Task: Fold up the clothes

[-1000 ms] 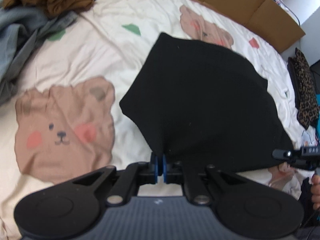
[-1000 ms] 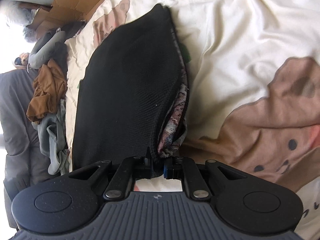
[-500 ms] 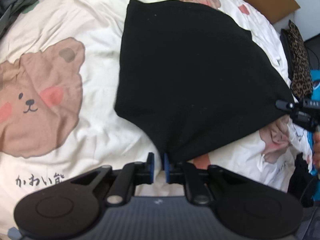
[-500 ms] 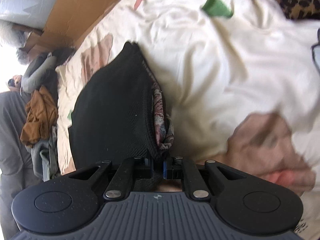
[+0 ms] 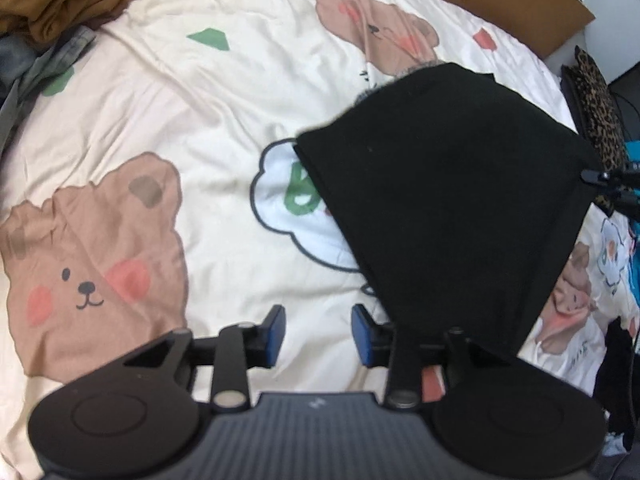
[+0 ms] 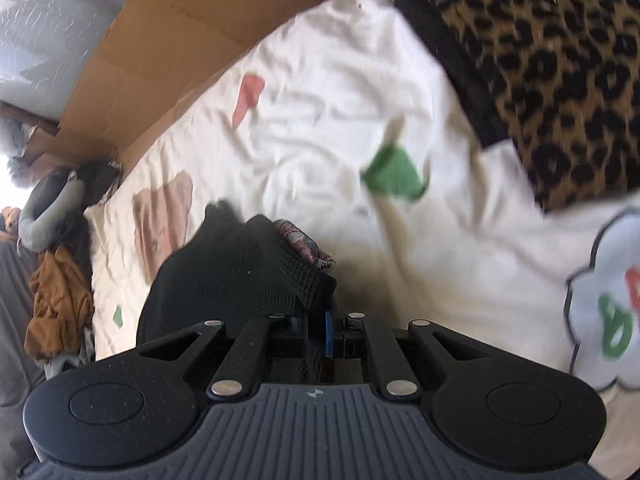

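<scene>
A black knit garment [image 5: 452, 208] hangs folded above the bear-print bedsheet [image 5: 224, 92], on the right of the left wrist view. My left gripper [image 5: 318, 334] is open beside its lower left edge, nothing between the blue pads [image 5: 276, 330]. My right gripper [image 6: 316, 326] is shut on a corner of the black garment [image 6: 240, 276], whose patterned inner side [image 6: 304, 244] shows at the fold. The right gripper's tip [image 5: 608, 178] appears at the garment's far right corner in the left wrist view.
A leopard-print cushion [image 6: 560, 64] lies on the bed at the right. A cardboard sheet [image 6: 180, 40] lines the bed's far edge. A pile of brown and grey clothes [image 5: 52, 4] sits at the bed's upper left corner.
My left gripper has opened and let go of the black garment's corner. The right gripper has carried the garment towards the leopard cushion, and it has shifted right over the sheet.
</scene>
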The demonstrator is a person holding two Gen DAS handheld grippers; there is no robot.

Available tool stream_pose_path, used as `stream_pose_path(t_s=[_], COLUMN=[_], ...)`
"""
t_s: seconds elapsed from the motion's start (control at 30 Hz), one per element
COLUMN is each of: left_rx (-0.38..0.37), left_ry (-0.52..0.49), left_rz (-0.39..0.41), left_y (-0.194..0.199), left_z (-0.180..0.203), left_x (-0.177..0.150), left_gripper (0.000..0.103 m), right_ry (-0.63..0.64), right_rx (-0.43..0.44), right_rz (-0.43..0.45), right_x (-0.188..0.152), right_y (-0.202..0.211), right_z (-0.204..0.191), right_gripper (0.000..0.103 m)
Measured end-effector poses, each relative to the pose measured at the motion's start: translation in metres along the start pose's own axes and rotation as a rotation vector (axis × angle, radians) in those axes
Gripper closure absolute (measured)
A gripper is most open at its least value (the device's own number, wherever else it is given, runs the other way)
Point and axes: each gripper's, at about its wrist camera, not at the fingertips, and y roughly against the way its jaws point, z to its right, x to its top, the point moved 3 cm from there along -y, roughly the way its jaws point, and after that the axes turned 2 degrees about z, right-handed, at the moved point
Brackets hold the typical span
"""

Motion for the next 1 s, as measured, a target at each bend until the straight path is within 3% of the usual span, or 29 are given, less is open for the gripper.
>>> stream_pose_path(t_s=[0.27,0.43,0.53,0.57,0.63,0.73,0.83,1.0], left_rx=[0.009,0.013,0.01,0.009,0.024,0.054,0.054,0.072], left_ry=[-0.001,0.007,0.021,0.024,0.013,-0.034,-0.053,-0.115], left_rz=[-0.003,-0.01,-0.015,-0.016,-0.017,-0.005,0.013,0.046], left_y=[-0.001,0.002,0.005,0.006,0.007,0.015,0.03,0.064], left_z=[0.002,0.0,-0.002,-0.003,-0.004,-0.002,0.0,0.007], left_x=[0.001,0.002,0.005,0.005,0.006,0.008,0.012,0.02], left_gripper=[0.059,0.059,0.054,0.047,0.047,0.046,0.042,0.037], right_ry=[0.011,-0.012,-0.007,-0.005,-0.001,0.004,0.008,-0.022], right_rx=[-0.059,-0.077,-0.087,-0.09,-0.096,-0.104,-0.08,-0.028], right_rz=[0.018,0.009,0.022,0.026,0.035,0.048,0.085,0.136], right_x=[0.03,0.029,0.025,0.023,0.02,0.015,0.012,-0.003], right_y=[-0.007,-0.024,-0.014,-0.011,-0.004,0.007,0.037,0.085], right_z=[0.003,0.018,0.016,0.016,0.015,0.014,0.004,-0.009], right_gripper=[0.098,0.094,0.085,0.082,0.075,0.075,0.068,0.068])
